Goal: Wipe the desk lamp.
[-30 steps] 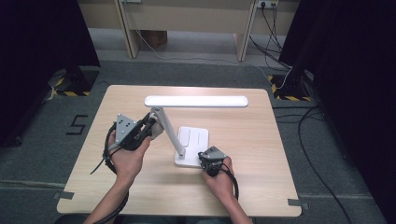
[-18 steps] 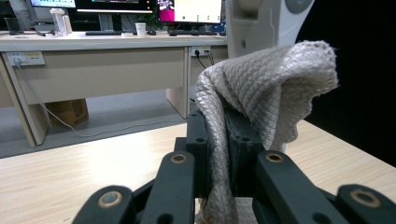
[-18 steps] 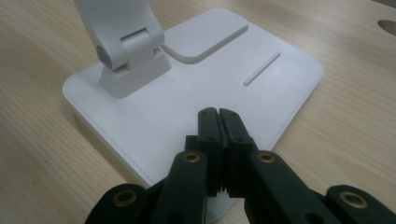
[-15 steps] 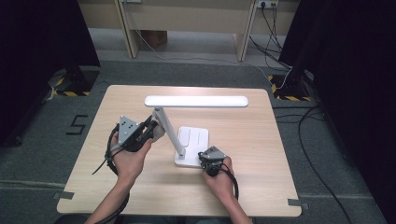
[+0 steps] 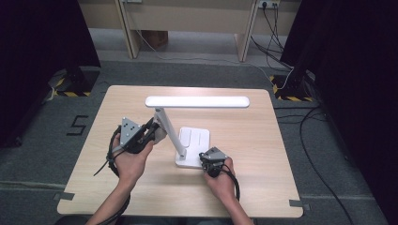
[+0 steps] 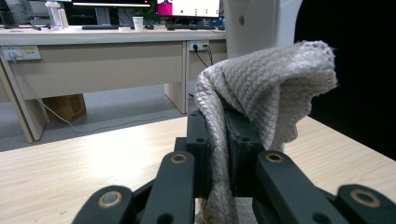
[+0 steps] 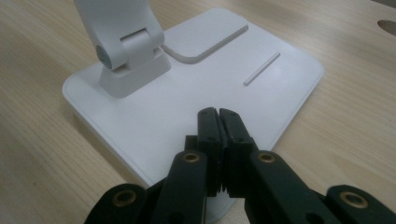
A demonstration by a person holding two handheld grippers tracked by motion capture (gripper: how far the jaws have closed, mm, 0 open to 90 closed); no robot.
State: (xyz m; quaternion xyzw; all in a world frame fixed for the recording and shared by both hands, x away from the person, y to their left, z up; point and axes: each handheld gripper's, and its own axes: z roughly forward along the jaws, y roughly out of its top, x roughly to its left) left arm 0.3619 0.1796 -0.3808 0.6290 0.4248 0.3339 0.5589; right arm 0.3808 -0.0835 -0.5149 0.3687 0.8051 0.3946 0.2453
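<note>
left gripper (image 6: 217,140) pinches a cloth (image 6: 271,84); right gripper (image 7: 218,116) pressed together on lamp base (image 7: 140,112)

The left tongs (image 5: 151,131) with the cloth (image 6: 261,88) shifted slightly along the lamp arm (image 5: 169,131)

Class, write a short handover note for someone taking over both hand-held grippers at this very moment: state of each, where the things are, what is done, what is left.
Left hand-held gripper: shut on a grey-white cloth, held by the upright arm of the white desk lamp.
Right hand-held gripper: shut, holding nothing, tips pressed on the near edge of the lamp base, apparently steadying it.
The lamp stands mid-table, its light bar lit.
Done: cloth gripped and brought to the arm.
Left, probably: wipe the arm, light bar and base; how much is already wiped cannot be told.
</note>
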